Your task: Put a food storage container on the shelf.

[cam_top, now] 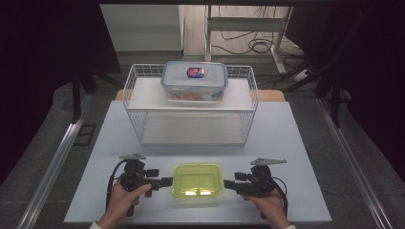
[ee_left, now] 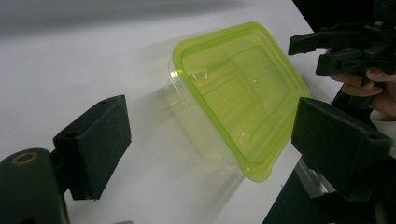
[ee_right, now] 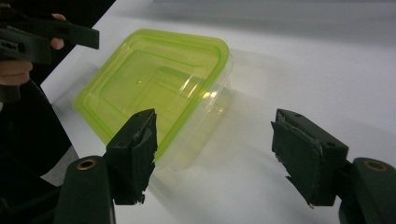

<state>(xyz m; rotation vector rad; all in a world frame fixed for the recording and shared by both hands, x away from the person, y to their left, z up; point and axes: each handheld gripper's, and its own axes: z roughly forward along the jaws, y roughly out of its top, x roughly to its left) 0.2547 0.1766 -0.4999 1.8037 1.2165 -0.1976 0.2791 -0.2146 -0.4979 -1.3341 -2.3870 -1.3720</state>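
- The clear plastic container with a green lid sits near the front edge of the white table, between your two grippers.
- It looks light, thin-walled and slippery; take it by its short ends under the lid rim.
- Your left gripper and right gripper both stand released, just beside its ends.

A white wire basket stands at the far edge of the pale desk, open side facing the near edge, with a white shelf across its middle. On that shelf sits a clear lidded box with a red-and-blue label on its lid and something orange inside. Beyond the desk's far edge, cables lie on the floor beside a grey metal frame.
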